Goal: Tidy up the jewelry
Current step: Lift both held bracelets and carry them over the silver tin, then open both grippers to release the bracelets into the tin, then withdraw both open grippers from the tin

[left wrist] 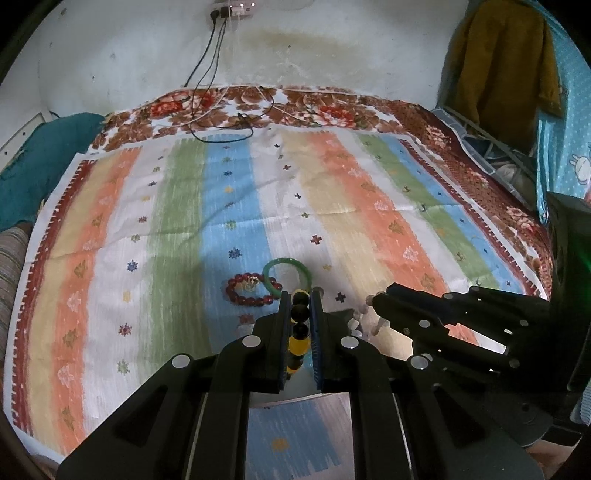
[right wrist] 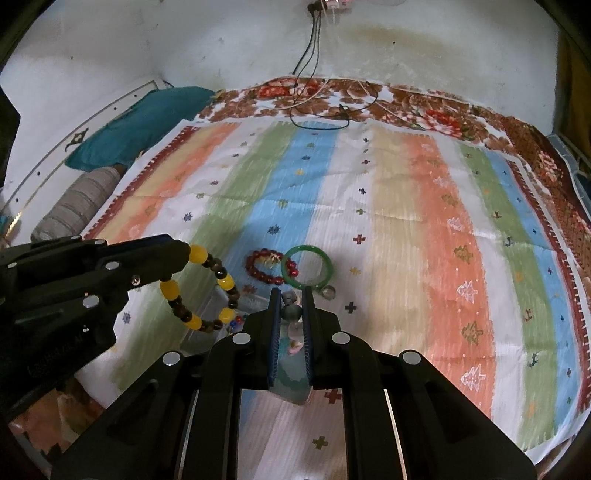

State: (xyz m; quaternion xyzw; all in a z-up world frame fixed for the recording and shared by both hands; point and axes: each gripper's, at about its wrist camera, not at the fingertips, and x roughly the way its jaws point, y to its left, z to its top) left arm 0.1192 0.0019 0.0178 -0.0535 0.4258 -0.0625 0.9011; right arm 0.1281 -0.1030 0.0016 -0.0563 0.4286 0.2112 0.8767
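Big striped cloth point(left wrist: 177, 206) spread over a flowery blanket point(left wrist: 332, 107) on a bed, white wall point(left wrist: 332, 48) behind with a socket strip point(left wrist: 231, 6) and cables point(left wrist: 218, 110) trailing down onto the blanket. Teal pillow point(right wrist: 140, 125) and a striped grey roll point(right wrist: 77, 205) off on the left edge, mustard jacket point(left wrist: 506, 62) hanging at the far right.

Left gripper point(left wrist: 300, 299) clamped shut on a yellow-and-dark bead bracelet point(right wrist: 201, 291); seen from the right wrist camera as a full loop dangling from the fingertips above the cloth, next to what looks like a clear box underneath, though blurry so can't say for sure. Right gripper point(right wrist: 291, 295) closed tight around a pale bead bracelet point(right wrist: 291, 314), greyish-green and whitish beads pinched between the blue pads point(right wrist: 274, 343), the rest hanging down below. Both grippers side by side, tilted down toward the cloth.

Lying flat on the cloth just ahead of the fingertips: green bangle point(right wrist: 306, 266) and red bead bracelet point(right wrist: 266, 266), overlapping, the bangle's left edge sitting across the red beads. Small clear ring-like thing point(right wrist: 328, 292) just beside the bangle on the near right, too tiny to make out properly.
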